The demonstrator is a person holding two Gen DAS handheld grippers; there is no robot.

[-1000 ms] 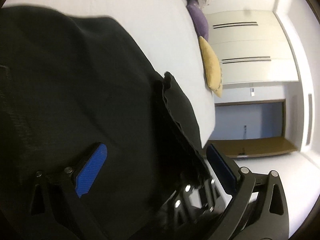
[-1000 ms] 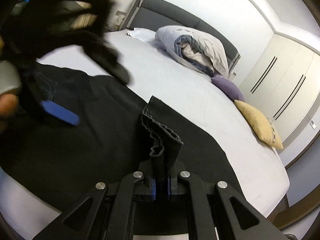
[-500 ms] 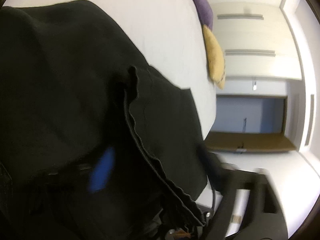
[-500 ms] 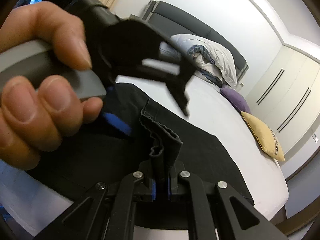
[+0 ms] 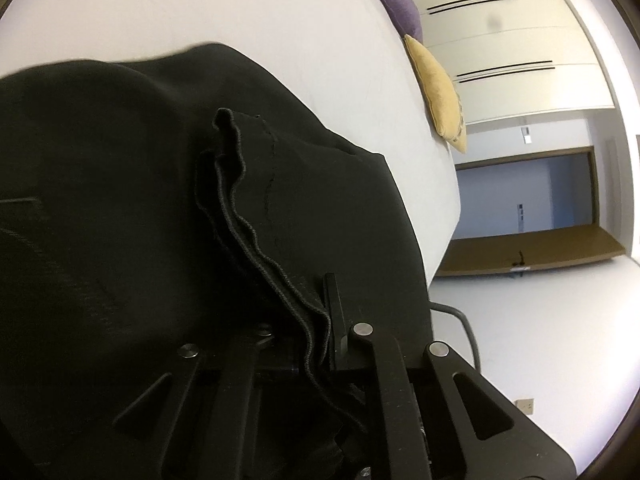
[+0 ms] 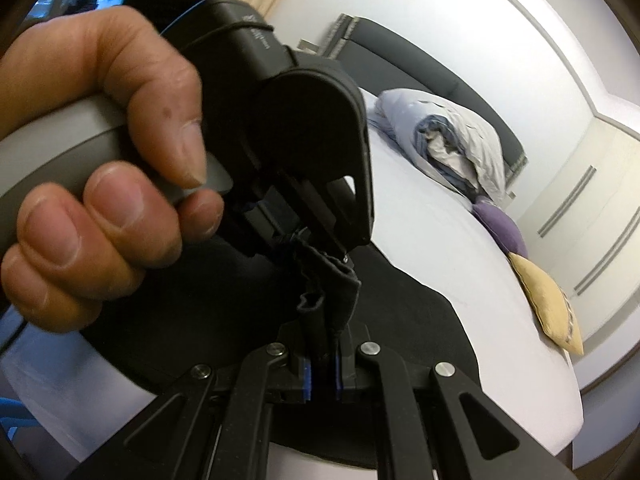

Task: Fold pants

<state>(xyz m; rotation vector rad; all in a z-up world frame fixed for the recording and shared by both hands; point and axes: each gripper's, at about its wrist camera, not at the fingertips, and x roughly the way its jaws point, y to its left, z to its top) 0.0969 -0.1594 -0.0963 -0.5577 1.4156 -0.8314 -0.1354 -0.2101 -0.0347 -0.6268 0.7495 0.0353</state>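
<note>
The black pants (image 5: 120, 208) lie spread on the white bed (image 5: 240, 20), near its bottom edge. A bunched bit of the hem (image 6: 328, 280) is lifted up off the bed. The right hand-held gripper (image 6: 321, 372) is squeezed tight on that bunch, with its blue pads (image 6: 307, 376) pressed against the cloth from both sides. The left hand-held gripper (image 5: 316, 336) is right next to it and is closed on the same wavy edge (image 5: 256, 240) of the pants, with the cloth running down between its two black fingers. A bare hand (image 6: 100, 160) is wrapped around the gray handle of the left hand-held gripper, just above the bunch of cloth.

Farther up the bed from the pants sits a yellow pillow (image 6: 548, 308) at the edge, then a purple pillow (image 6: 500, 228) beside it. Past those, a rumpled white blanket (image 6: 448, 136) rests against the dark headboard (image 6: 420, 64). White closet doors (image 5: 500, 48) stand beyond the side of the bed where the pillows are.
</note>
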